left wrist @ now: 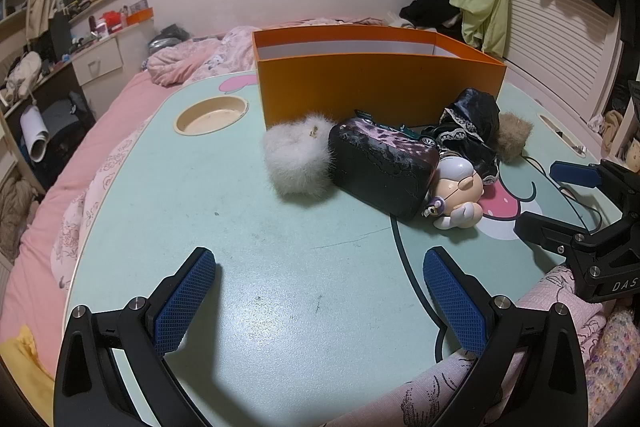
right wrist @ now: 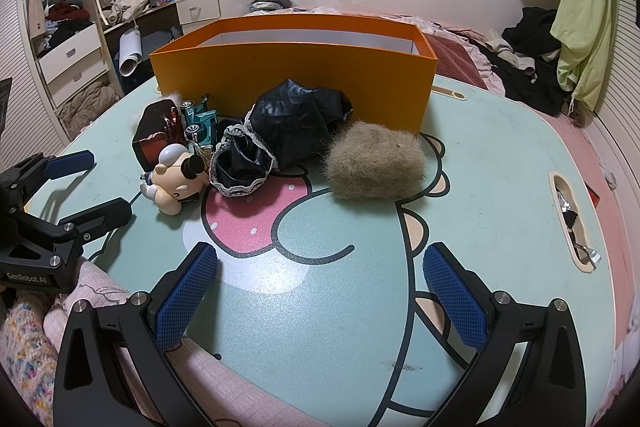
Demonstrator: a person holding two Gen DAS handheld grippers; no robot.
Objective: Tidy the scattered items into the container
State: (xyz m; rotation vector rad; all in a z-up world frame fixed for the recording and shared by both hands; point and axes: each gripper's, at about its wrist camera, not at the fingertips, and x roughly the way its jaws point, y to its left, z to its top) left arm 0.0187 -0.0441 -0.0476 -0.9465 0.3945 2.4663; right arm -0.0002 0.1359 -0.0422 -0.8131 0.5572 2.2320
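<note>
Left wrist view. The left gripper (left wrist: 320,301) hangs low over the near edge of the pale green surface (left wrist: 224,211), its blue pads (left wrist: 182,307) spread wide with nothing between them. The orange box (left wrist: 380,89) stands open-topped at the far side of the surface. In front of it lies a cluster of items: a white puff (left wrist: 296,159) at the left, touching a dark case (left wrist: 382,169); a figurine (left wrist: 460,193) lying on its side against the case's right end; a teal toy car (left wrist: 408,135) behind the case; a black cloth (left wrist: 470,127) with lace trim; and a brown puff (left wrist: 514,141) at the far right. A round cup recess (left wrist: 211,115) is set into the surface left of the box. The right gripper (left wrist: 548,195) enters from the right edge, fingers apart.

Right wrist view. The right gripper (right wrist: 320,301) is likewise spread and empty, above the cartoon print on the surface (right wrist: 500,187). The box (right wrist: 296,75) stands straight ahead. The brown puff (right wrist: 376,163) lies nearest, just beside the black cloth (right wrist: 296,123); left of these are the car (right wrist: 200,123), the case (right wrist: 158,135) and the figurine (right wrist: 176,183). The left gripper (right wrist: 92,183) shows at the left edge, open. A slot (right wrist: 572,219) in the surface at the right holds small metal objects.
</note>
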